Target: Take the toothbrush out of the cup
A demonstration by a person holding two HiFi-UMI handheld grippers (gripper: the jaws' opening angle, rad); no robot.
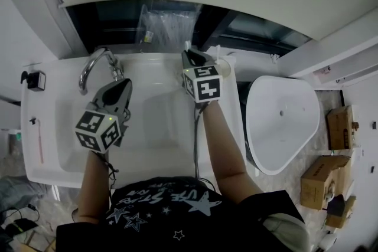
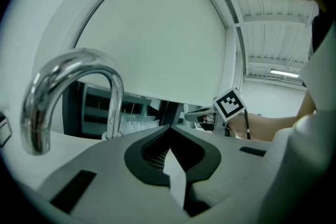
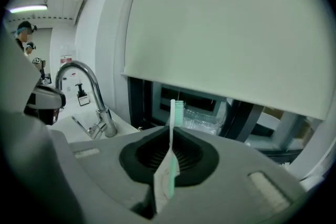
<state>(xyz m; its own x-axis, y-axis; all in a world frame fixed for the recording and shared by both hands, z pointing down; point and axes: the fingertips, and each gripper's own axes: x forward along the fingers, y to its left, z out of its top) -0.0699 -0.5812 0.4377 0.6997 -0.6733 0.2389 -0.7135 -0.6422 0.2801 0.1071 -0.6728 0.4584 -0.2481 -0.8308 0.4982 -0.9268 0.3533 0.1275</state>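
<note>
The right gripper [image 3: 170,139], to the right of the curved chrome faucet [image 1: 94,65] at the back of the white sink [image 1: 159,121], pinched a white-and-mint toothbrush [image 3: 169,165] upright between its jaws, bristles uppermost. The left gripper [image 2: 169,139], just beside the faucet, had its jaws pressed together on nothing.

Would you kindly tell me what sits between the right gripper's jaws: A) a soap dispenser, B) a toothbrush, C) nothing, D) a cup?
B: the right gripper view shows the right gripper shut on the toothbrush, its bristled head standing above the jaw tips.
</note>
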